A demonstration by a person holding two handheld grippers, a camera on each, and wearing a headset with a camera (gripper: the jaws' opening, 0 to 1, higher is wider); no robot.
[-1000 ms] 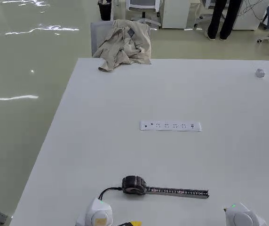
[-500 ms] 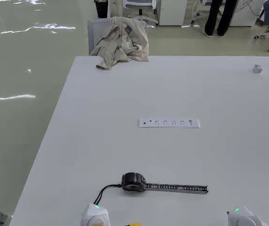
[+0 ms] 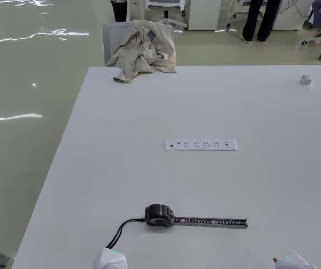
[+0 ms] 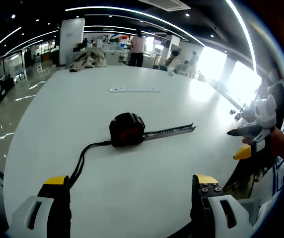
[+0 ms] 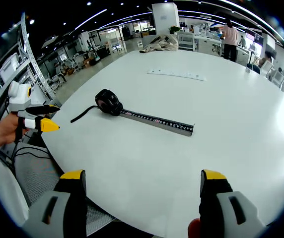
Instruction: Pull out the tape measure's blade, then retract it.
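**A:** Where's the tape measure [image 3: 159, 215]?

**B:** On the white table [image 3: 149, 106], near the front edge. The black case [image 4: 127, 130] lies flat, the blade [image 3: 211, 222] is out along the tabletop to its right, and the wrist strap [image 3: 122, 230] curls off to the left.

**A:** And the grippers?

**B:** The left gripper [image 4: 131, 181] and right gripper [image 5: 142, 174] both have their jaws spread wide, holding nothing, short of the tape.

**A:** How would you do it cleanly?

**B:** Pin the case with the left and pinch the blade's far tip with the right. Feed it back slowly so it doesn't whip. I can't tell whether a lock is holding the blade, since the case is too small here, so check before tugging.
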